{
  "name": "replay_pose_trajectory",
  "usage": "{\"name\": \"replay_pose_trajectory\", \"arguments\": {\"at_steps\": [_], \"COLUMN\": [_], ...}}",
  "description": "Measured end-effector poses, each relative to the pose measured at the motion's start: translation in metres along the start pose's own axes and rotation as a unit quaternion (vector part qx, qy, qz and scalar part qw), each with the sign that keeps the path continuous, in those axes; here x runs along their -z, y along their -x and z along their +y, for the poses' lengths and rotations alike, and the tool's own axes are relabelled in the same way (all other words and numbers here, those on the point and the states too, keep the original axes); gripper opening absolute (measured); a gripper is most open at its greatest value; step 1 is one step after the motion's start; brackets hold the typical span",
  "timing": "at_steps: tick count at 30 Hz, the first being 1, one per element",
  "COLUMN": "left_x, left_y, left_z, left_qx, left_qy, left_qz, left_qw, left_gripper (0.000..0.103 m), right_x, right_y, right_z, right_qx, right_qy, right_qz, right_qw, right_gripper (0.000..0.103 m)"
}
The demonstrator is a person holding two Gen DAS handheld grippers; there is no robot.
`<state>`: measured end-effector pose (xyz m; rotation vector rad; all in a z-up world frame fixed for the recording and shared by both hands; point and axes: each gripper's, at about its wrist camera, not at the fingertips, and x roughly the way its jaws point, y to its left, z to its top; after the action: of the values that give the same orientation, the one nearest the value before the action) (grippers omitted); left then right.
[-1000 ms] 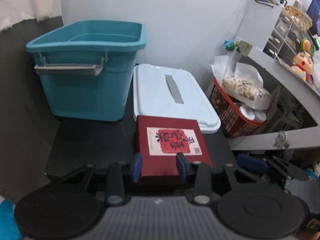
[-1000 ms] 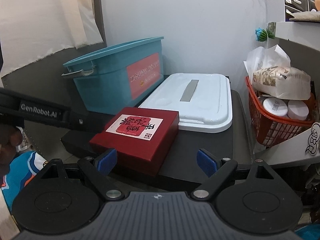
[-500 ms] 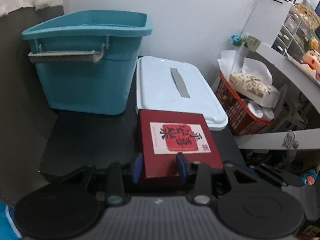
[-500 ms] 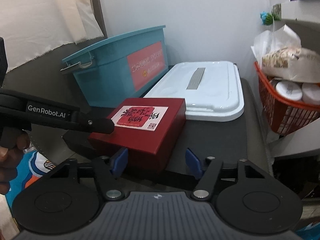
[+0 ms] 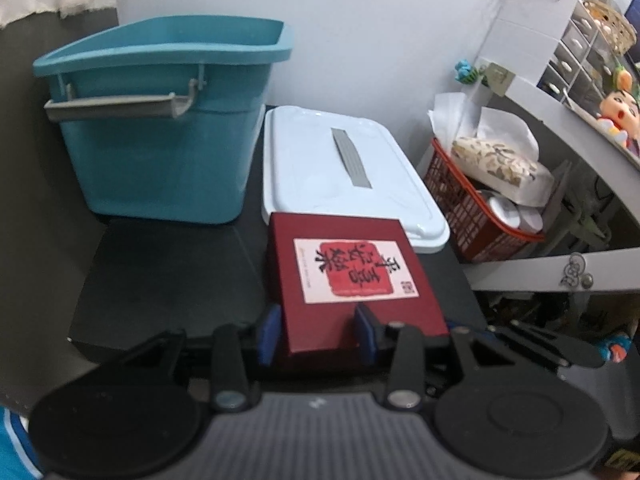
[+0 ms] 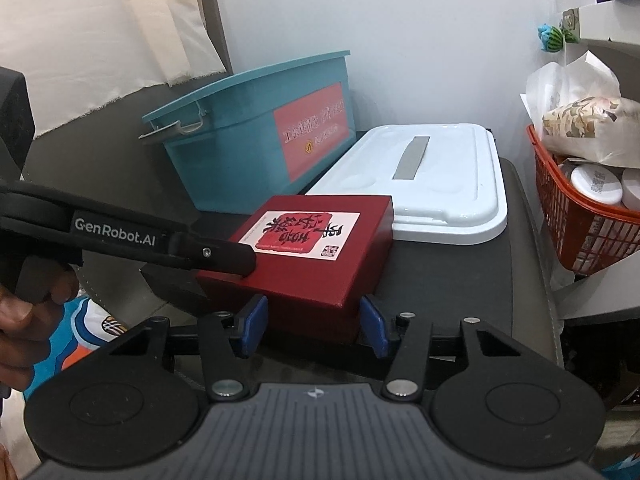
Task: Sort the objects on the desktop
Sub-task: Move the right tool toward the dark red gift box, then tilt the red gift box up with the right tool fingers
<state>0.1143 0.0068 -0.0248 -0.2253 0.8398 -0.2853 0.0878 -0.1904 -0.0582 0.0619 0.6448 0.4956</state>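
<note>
We have the red gift box [image 5: 352, 276] pinched by our left gripper [image 5: 318, 330], our right gripper [image 6: 312, 326] straddling its corner unclamped; it's beside the empty-looking teal bin [image 5: 160, 128]. Sorting barely begun.

The red box [image 6: 308, 256] looks like smooth card with a soft, dull finish, and a paper label [image 5: 354, 270] is stuck on its top. The blue tub [image 5: 160, 120] at the upper left of the left wrist view is hard plastic with a slight shine. Beside it, the white lid [image 6: 424, 184] is glossy plastic with a dull grey strip [image 6: 412, 158]. The black top [image 5: 168, 276] under them is matt. The red basket [image 6: 580, 232] at the right edge is plastic mesh. The curtain [image 6: 100, 32] at the upper left may be cloth. Both grippers are matt black plastic with blue pads [image 6: 250, 322] that look rubbery.
</note>
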Motion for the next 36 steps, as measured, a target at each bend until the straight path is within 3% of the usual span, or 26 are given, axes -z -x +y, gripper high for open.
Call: {"name": "replay_pose_trajectory", "arguments": {"at_steps": [13, 20, 36], "left_x": [0.011, 0.005, 0.003], "left_y": [0.008, 0.017, -0.001], "left_z": [-0.013, -0.010, -0.001], "left_qx": [0.019, 0.017, 0.017], "left_qy": [-0.023, -0.020, -0.004], "left_qz": [0.009, -0.014, -0.005], "left_qw": [0.9995, 0.9995, 0.9998], "left_gripper": [0.043, 0.043, 0.043], "right_x": [0.003, 0.001, 0.000], "right_y": [0.020, 0.030, 0.022], "right_z": [0.002, 0.002, -0.012], "right_qx": [0.025, 0.030, 0.016], "right_qy": [-0.007, -0.007, -0.050], "right_qz": [0.022, 0.014, 0.010], "right_qw": [0.999, 0.999, 0.999], "right_gripper": [0.055, 0.055, 0.055]}}
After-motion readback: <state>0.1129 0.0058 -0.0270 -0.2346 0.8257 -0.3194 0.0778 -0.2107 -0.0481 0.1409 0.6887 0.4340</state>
